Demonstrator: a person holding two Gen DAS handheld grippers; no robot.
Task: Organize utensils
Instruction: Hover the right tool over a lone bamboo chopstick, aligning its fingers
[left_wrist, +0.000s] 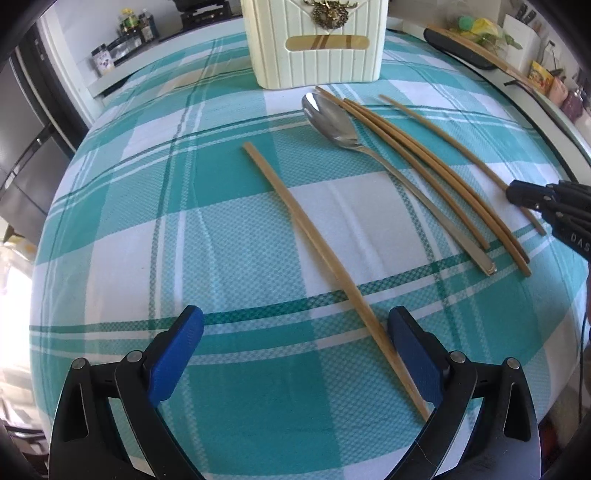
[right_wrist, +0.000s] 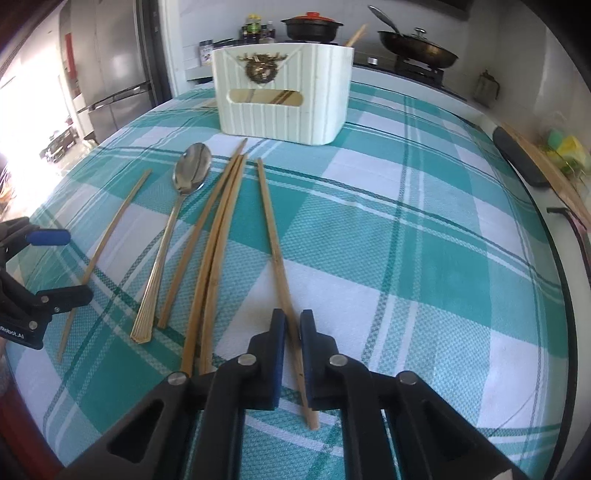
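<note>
A cream utensil holder (left_wrist: 317, 48) (right_wrist: 280, 96) stands at the far side of the teal checked tablecloth (left_wrist: 184, 229). In front of it lie a steel spoon (left_wrist: 332, 122) (right_wrist: 192, 170) and three chopsticks (left_wrist: 424, 166) (right_wrist: 218, 229) close together. My right gripper (right_wrist: 292, 321) (left_wrist: 517, 192) is shut on a single chopstick (right_wrist: 273, 229) (left_wrist: 443, 133) near its close end, low over the cloth. Another lone chopstick (left_wrist: 314, 236) (right_wrist: 110, 229) lies between the wide-apart fingers of my open left gripper (left_wrist: 295, 317) (right_wrist: 61, 266), close to the right pad (left_wrist: 410, 343).
A black pad with a wooden utensil (left_wrist: 458, 48) (right_wrist: 521, 158) rests at the table's right edge. Behind the table are a stove with a pot (right_wrist: 312, 27) and a wok (right_wrist: 417, 48), bottles (left_wrist: 133, 26), and a steel fridge (right_wrist: 114, 74) on the left.
</note>
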